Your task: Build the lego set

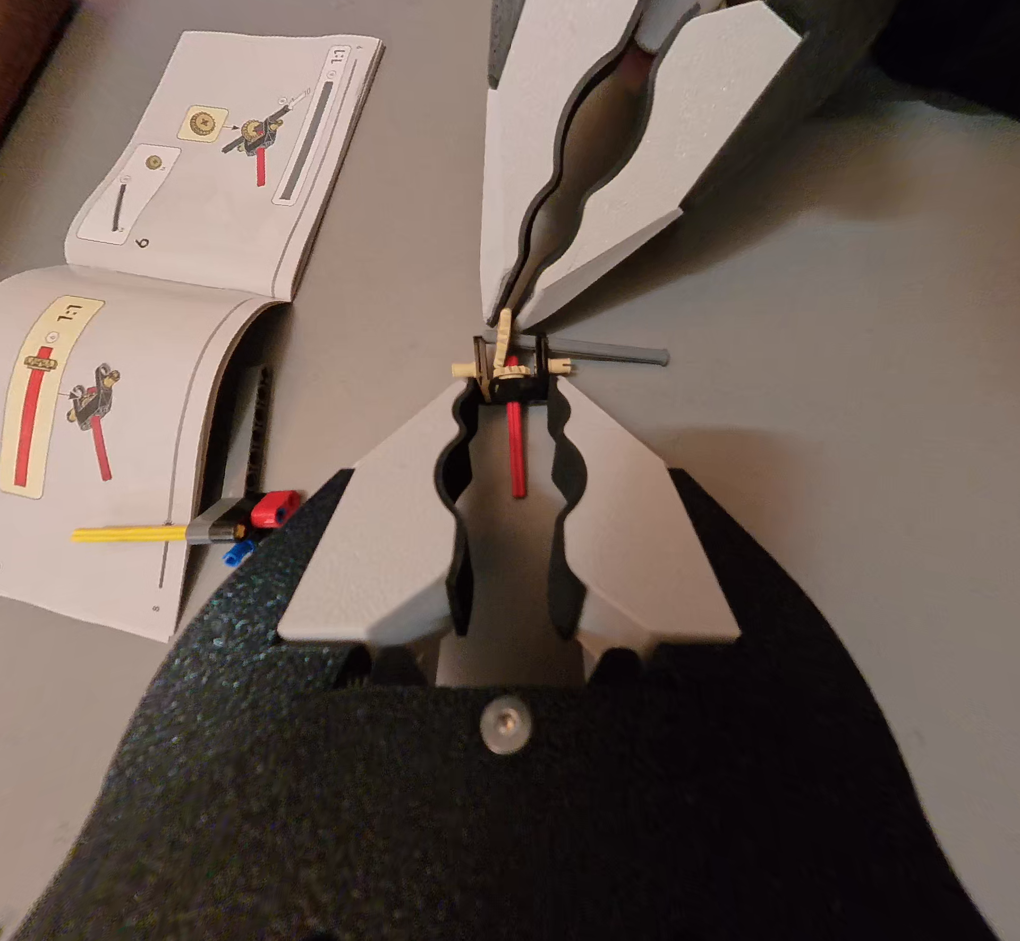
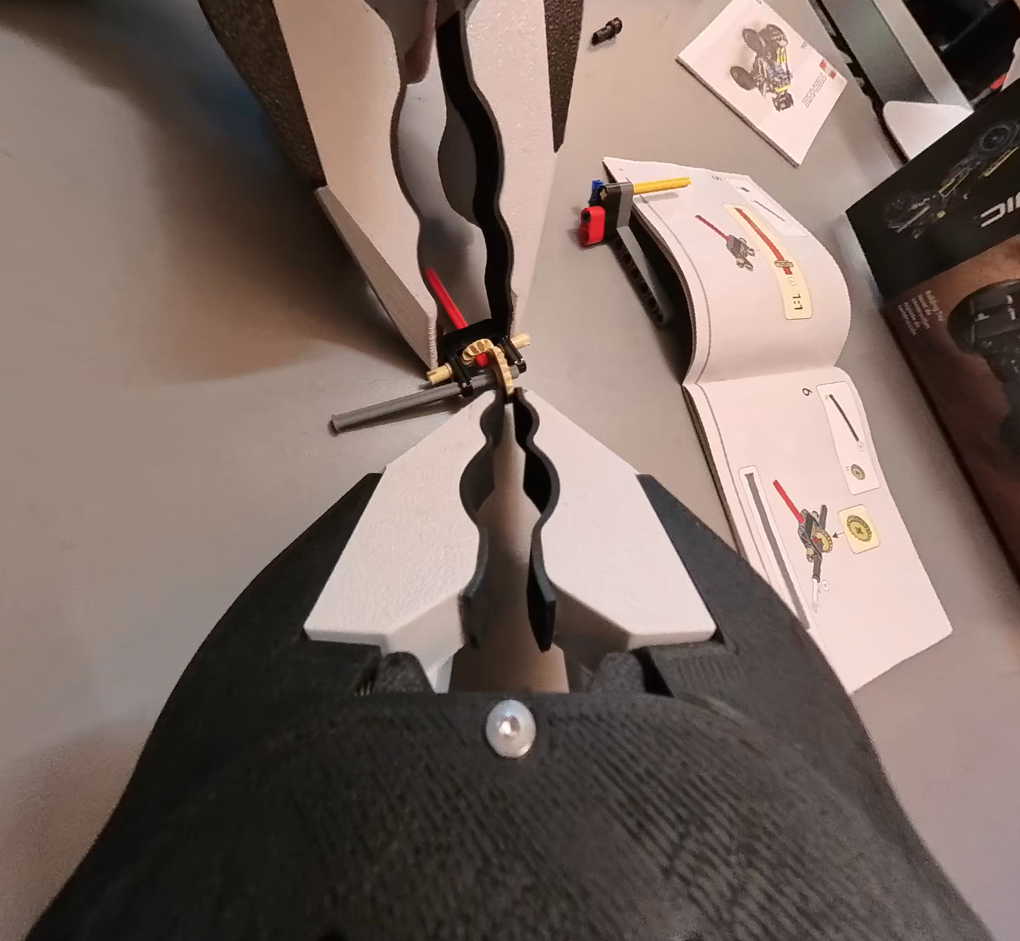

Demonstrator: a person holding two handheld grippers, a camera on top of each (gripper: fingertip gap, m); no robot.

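Plastic, small and feather-light: the black Technic frame assembly [image 1: 513, 390] with its tan bevel gears, tan pin and red axle [image 1: 517, 451] sits just above the grey table [image 1: 828, 418], held between the two tools. The left gripper [image 1: 510, 396] has its fingers drawn in to the width of the black frame and clamped on its sides, with the red axle running back between them. The right gripper [image 2: 512, 400] has its fingers pinched nearly together on the rim of the upright tan bevel gear [image 2: 503, 375], which appears threaded on the long grey axle [image 2: 386, 409] passing through the frame.

Judging by the parts, everything here is stiff, hard and smooth, so it will not deform but may pivot or squirt out under a tip-only pinch. The gear is thin; gripping its toothed edge gives little contact area, and side force could tilt it on the axle. The frame's flat outer faces are the better hold, as the left fingers use. The grey axle slides freely and could drop out if tipped.

Beside the work lies the open white instruction booklet [image 2: 773, 418], with a small sub-assembly of red, blue, grey and yellow pieces [image 2: 612, 203] resting at its edge.
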